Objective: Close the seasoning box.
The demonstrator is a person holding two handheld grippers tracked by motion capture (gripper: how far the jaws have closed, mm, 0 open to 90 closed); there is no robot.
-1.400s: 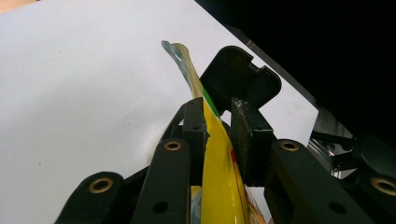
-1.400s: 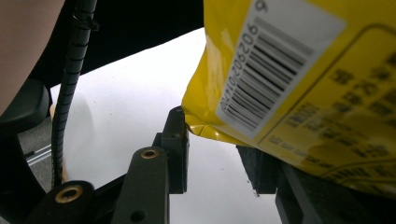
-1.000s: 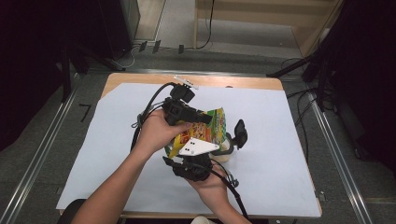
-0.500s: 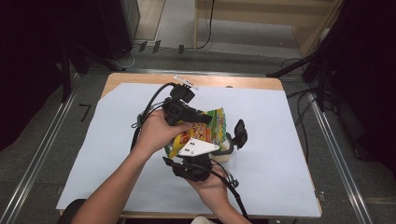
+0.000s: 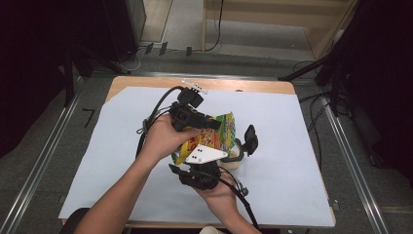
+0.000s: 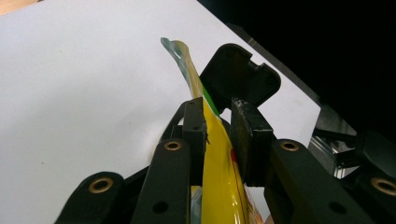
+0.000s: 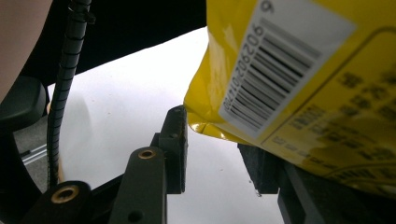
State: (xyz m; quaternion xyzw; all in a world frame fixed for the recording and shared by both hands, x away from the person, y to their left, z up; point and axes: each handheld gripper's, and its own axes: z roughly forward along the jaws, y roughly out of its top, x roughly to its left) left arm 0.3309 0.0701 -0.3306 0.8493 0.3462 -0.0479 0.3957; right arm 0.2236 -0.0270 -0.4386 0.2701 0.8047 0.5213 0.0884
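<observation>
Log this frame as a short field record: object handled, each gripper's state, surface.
object: yellow snack bag, held up off the sheet
left gripper: jaws shut on the bag's edge
right gripper: jaws open, bag corner over one jaw, no clamp seen
surface: white sheet on a wooden table

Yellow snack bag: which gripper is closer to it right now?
Left. The left gripper is shut on the yellow snack bag, gripping its edge. The right gripper sits open just under the bag's barcode corner, jaws apart, not clamping it.
</observation>
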